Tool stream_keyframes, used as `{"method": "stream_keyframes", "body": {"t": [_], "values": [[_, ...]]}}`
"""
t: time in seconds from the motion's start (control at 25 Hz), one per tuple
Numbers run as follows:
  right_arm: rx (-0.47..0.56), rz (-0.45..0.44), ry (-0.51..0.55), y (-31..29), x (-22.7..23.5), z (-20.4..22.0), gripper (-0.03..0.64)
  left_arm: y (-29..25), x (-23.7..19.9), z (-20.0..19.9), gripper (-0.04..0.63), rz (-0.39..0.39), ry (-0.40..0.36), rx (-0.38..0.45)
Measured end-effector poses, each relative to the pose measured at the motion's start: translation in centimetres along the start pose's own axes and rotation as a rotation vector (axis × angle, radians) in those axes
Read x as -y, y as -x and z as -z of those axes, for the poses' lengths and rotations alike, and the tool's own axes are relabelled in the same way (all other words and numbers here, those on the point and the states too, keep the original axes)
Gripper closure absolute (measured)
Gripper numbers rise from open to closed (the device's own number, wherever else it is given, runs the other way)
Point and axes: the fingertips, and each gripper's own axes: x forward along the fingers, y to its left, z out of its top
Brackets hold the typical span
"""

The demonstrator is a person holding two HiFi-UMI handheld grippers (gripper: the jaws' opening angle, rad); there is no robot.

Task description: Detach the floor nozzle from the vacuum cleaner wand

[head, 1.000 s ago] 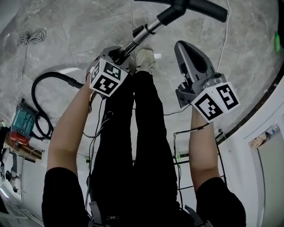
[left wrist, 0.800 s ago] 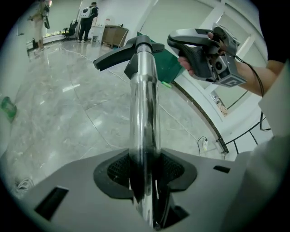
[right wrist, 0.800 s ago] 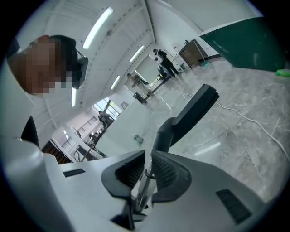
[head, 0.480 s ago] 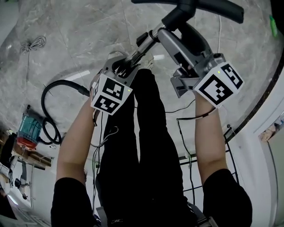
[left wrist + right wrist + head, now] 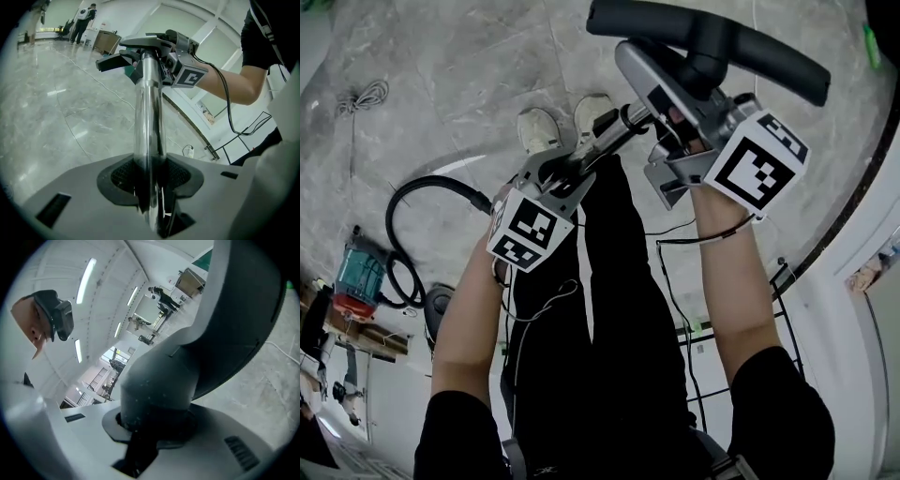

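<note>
Chrome is our first worry. From the head view, the left gripper (image 5: 565,167) is clamped on the shiny wand (image 5: 607,133), which slopes up to the floor nozzle (image 5: 741,49), held above the floor (image 5: 441,75) in front of us. The right gripper (image 5: 670,89) has just been closing, with the nozzle's neck between its jaws. Wand and nozzle do not look parted yet. Our shoes (image 5: 539,127) stand right under the joint, so if the nozzle comes free with a jerk and slips from the grip, it could drop onto them. The black hose (image 5: 417,192) trails on the floor to the left, and its drag may twist the wand as we pull.

From the left gripper view, the pads pinch the tube on both sides. But the tube is smooth and round, so a pull along its length may let it slide through the pads instead of parting the joint.

From the right gripper view, the dark neck fills the hollow of the pads, which seem to press on it. It is thick and rounded, so a twist could roll it out of the grip. We cannot see any release catch, and pulling against a locked one would strain the joint.
</note>
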Motion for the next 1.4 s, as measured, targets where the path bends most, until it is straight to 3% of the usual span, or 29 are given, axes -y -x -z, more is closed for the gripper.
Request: {"method": "stream_keyframes", "body": {"t": [0.16,0.32,0.4,0.48,0.64,0.68,0.76,0.92,1.08,1.16,1.2,1.28,1.36,1.4], "values": [[-0.025,-0.089,0.034,0.4,-1.1,1.1,0.520,0.0,1.2,0.6,0.437,0.074,0.037,0.032],[-0.046,-0.364,0.027,1.7,-3.4,1.9,0.520,0.7,2.8,1.1,0.437,0.210,0.098,0.053],[-0.068,-0.447,0.049,1.9,-4.3,2.0,0.520,0.7,3.0,1.2,0.437,0.219,0.107,0.042],[-0.074,-0.341,0.025,0.7,-2.9,1.5,0.520,0.6,2.4,0.8,0.437,0.187,0.137,0.053],[-0.113,0.100,-0.139,-0.9,2.7,0.6,0.521,1.8,2.9,-0.6,0.437,0.227,0.250,0.126],[-0.124,0.159,-0.189,-0.9,3.7,0.7,0.522,1.9,3.1,-0.8,0.437,0.242,0.271,0.134],[-0.113,0.149,-0.240,-0.7,4.1,1.1,0.523,1.8,3.6,-0.6,0.437,0.275,0.292,0.122],[-0.038,-0.146,-0.167,-0.1,2.3,0.7,0.523,1.5,4.0,0.0,0.437,0.365,0.280,0.063],[-0.005,-0.709,-0.107,3.1,-3.1,-0.1,0.525,2.4,6.1,-0.1,0.446,0.509,0.291,0.050],[-0.004,-0.837,-0.099,3.1,-4.4,-0.8,0.525,2.9,6.0,-0.5,0.454,0.525,0.325,0.091],[-0.007,-0.826,-0.106,2.3,-4.4,-1.1,0.526,3.0,5.6,-0.7,0.457,0.512,0.343,0.113],[-0.037,-0.686,-0.140,-0.2,-3.4,-0.8,0.525,3.1,4.7,-0.7,0.460,0.461,0.361,0.130],[-0.083,-0.414,-0.197,-2.1,-1.0,0.1,0.525,2.8,4.1,0.0,0.472,0.408,0.354,0.093],[-0.093,-0.213,-0.229,-2.1,1.1,0.3,0.525,2.5,4.0,0.6,0.478,0.378,0.344,0.059]]}}
